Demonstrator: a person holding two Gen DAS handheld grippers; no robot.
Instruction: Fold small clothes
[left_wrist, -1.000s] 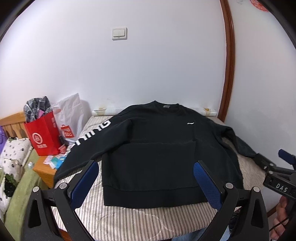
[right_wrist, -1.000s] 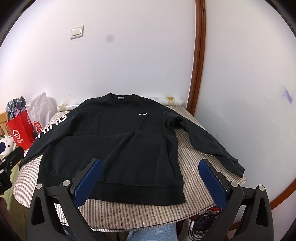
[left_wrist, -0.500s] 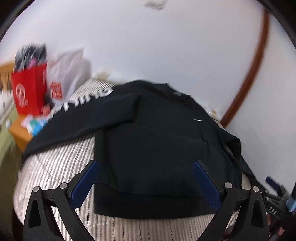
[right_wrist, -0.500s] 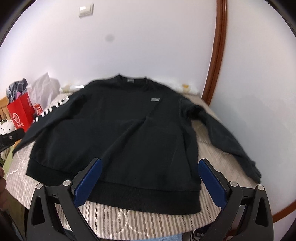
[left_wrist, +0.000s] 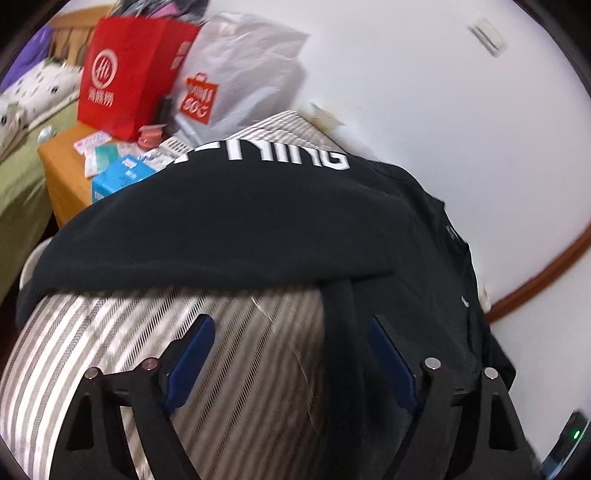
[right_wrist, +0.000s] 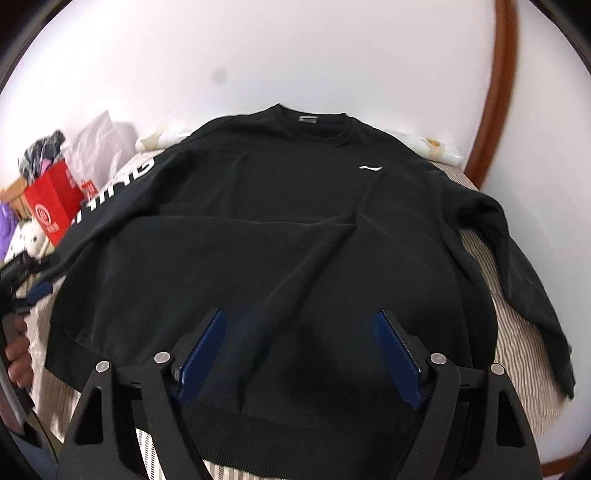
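A black sweatshirt (right_wrist: 280, 229) lies flat, front up, on a striped table cover (right_wrist: 517, 332), sleeves spread. Its left sleeve with white lettering (left_wrist: 258, 206) crosses the left wrist view. My left gripper (left_wrist: 291, 354) is open and empty, low over the cover just below that sleeve, near the sweatshirt's left side edge. My right gripper (right_wrist: 299, 350) is open and empty, above the lower middle of the body, near the hem (right_wrist: 332, 435). The left gripper also shows at the left edge of the right wrist view (right_wrist: 26, 280).
A red paper bag (left_wrist: 129, 70) and a white plastic bag (left_wrist: 236, 74) stand on a wooden side table (left_wrist: 62, 173) left of the cover, with small packets (left_wrist: 118, 173). A bed with green bedding (left_wrist: 18, 177) lies further left. A white wall stands behind.
My left gripper has swung left and dropped close to the lettered sleeve. My right gripper has moved forward and lower over the sweatshirt's body. Both stay open.
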